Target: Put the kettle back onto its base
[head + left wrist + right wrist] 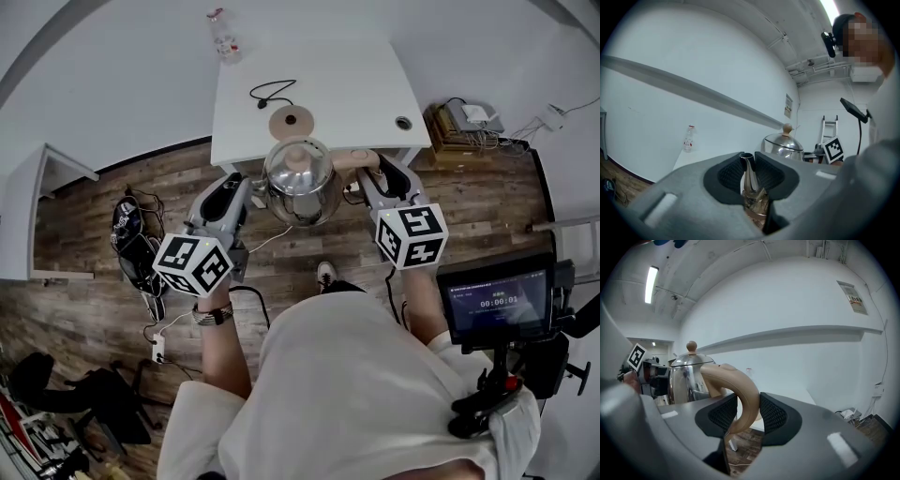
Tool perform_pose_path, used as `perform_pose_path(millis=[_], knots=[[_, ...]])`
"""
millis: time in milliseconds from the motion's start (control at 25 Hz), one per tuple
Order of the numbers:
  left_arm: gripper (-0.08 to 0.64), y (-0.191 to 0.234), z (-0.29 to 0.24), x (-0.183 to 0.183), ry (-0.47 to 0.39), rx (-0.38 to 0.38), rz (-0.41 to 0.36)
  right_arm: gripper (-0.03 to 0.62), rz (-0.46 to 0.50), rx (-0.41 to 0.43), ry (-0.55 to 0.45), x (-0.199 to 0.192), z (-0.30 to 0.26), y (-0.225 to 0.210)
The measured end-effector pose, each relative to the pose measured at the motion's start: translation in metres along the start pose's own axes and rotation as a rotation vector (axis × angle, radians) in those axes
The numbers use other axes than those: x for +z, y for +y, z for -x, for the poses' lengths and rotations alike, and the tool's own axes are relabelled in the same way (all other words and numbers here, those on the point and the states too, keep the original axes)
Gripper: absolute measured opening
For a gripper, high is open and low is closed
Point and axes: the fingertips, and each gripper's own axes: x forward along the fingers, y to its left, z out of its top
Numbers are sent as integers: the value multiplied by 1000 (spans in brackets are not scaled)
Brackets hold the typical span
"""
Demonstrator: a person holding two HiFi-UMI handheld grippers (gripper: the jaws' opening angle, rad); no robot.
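A shiny steel kettle (300,183) with a tan knob hangs over the wood floor just before the white table's (356,84) near edge. My left gripper (251,195) is shut on its spout (748,176), which stands between the pads in the left gripper view. On the other side, my right gripper (367,173) is shut on the tan handle (740,394), and the kettle body (686,376) shows to the left beyond the jaws. The round tan base (292,122) lies on the table near that edge, with a black cord (272,92) behind it.
A clear plastic bottle (223,36) stands at the table's far edge. A cable hole (403,123) sits at the table's right. Cables and gear (136,244) lie on the floor at left. A screen on a stand (497,300) is at right; stacked items (464,127) sit by the wall.
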Motion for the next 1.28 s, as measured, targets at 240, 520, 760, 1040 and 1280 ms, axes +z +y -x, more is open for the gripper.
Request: perform_pose_path(millis=[240, 520, 760, 1040, 1280], knots=[[74, 6, -25, 1, -6, 18, 19, 150, 18, 18, 9, 7, -20, -20], [74, 6, -26, 1, -21, 25, 2, 150, 13, 27, -8, 5, -22, -21], [74, 14, -42, 2, -29, 24, -11, 152, 11, 25, -17, 6, -37, -31], [74, 60, -113, 25, -3, 15, 7, 152, -13, 15, 5, 30, -111, -69], [74, 92, -138, 30, -7, -11, -1, 153, -22, -7, 6, 32, -145, -74]])
